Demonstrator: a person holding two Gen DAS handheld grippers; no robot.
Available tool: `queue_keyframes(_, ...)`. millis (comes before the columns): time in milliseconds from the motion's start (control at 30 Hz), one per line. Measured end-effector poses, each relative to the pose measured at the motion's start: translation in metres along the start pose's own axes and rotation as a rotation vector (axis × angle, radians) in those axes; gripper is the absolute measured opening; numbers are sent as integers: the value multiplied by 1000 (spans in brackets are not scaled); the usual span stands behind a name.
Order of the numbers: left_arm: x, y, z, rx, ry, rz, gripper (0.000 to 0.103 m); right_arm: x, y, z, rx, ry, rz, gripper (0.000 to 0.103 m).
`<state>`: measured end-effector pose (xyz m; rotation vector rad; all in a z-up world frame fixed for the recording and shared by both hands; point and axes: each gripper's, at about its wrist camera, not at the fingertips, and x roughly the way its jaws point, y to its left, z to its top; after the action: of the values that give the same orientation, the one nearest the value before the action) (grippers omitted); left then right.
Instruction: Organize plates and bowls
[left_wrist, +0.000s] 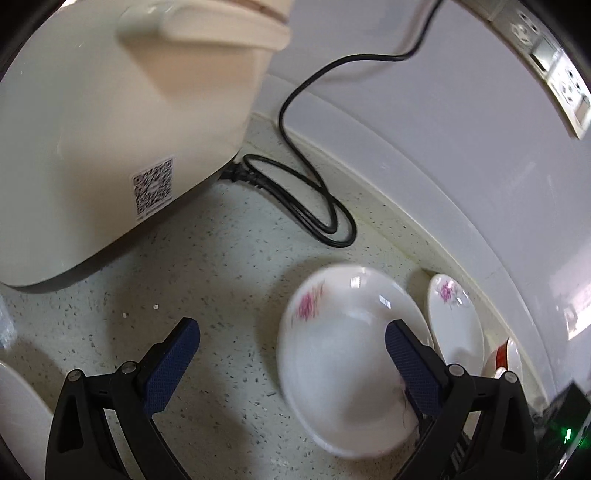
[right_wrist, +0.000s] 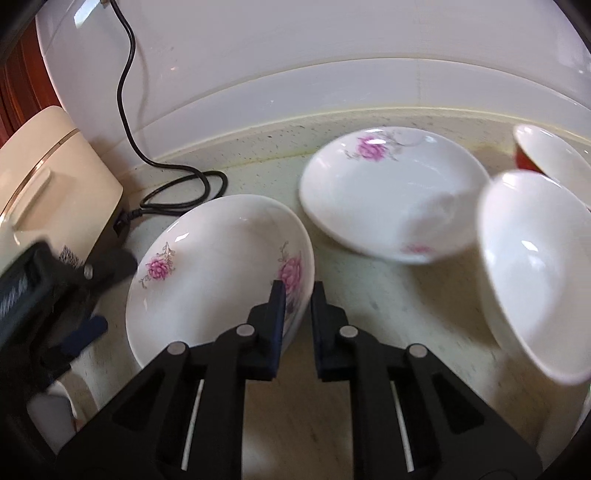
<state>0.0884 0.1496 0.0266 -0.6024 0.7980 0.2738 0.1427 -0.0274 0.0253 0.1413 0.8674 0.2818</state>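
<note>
My right gripper (right_wrist: 297, 295) is shut on the rim of a white flowered plate (right_wrist: 218, 273) and holds it tilted above the speckled counter (right_wrist: 373, 295); the same plate shows in the left wrist view (left_wrist: 340, 354). My left gripper (left_wrist: 291, 336) is open and empty, its right finger over that plate; it also shows at the left of the right wrist view (right_wrist: 99, 295). A second flowered plate (right_wrist: 391, 192) lies behind near the wall, also visible in the left wrist view (left_wrist: 456, 317). A white bowl (right_wrist: 535, 273) stands at the right, a red-and-white bowl (right_wrist: 546, 151) behind it.
A cream rice cooker (left_wrist: 110, 122) stands at the left, its black cord (left_wrist: 314, 206) coiled on the counter by the white wall. Wall sockets (left_wrist: 554, 66) sit at upper right. A white dish edge (left_wrist: 18, 413) shows at lower left.
</note>
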Motion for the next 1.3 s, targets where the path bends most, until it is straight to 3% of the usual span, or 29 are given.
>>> queue_keyframes(300, 8, -16, -19, 87, 91, -25, 102, -49, -38, -42, 99, -16, -13, 17)
queue_keyframes(400, 4, -23, -31, 147, 122, -46, 102, -55, -53, -44, 161, -12, 29, 24)
queue_keyframes(533, 5, -35, -46, 258, 111, 9, 102, -49, -55, -42, 173, 19, 58, 26)
queue_keyframes(633, 13, -35, -48, 265, 120, 16, 101, -50, -51, -43, 158, 22, 62, 26)
queue_keyframes(700, 13, -37, -48, 286, 102, 18, 94, -50, -49, -44, 153, 22, 55, 26)
queue_keyframes(767, 16, -41, -50, 314, 90, 23, 70, -51, -49, -45, 152, 20, 44, 26)
queue_keyframes(833, 18, -46, -51, 344, 81, 26, 54, -49, -49, -44, 157, 18, 40, 26)
queue_keyframes(933, 20, -51, -53, 375, 75, 32, 49, -49, -48, -45, 144, 22, 47, 26)
queue_keyframes(967, 21, -51, -53, 376, 75, 27, 42, -48, -45, -45, 126, 26, 53, 26)
queue_keyframes(1100, 20, -48, -52, 376, 69, 15, 39, -48, -34, -46, 56, 20, 27, 29)
queue_keyframes(1300, 14, -47, -53, 376, 72, -16, 47, -48, -37, -46, 49, 20, 44, 29)
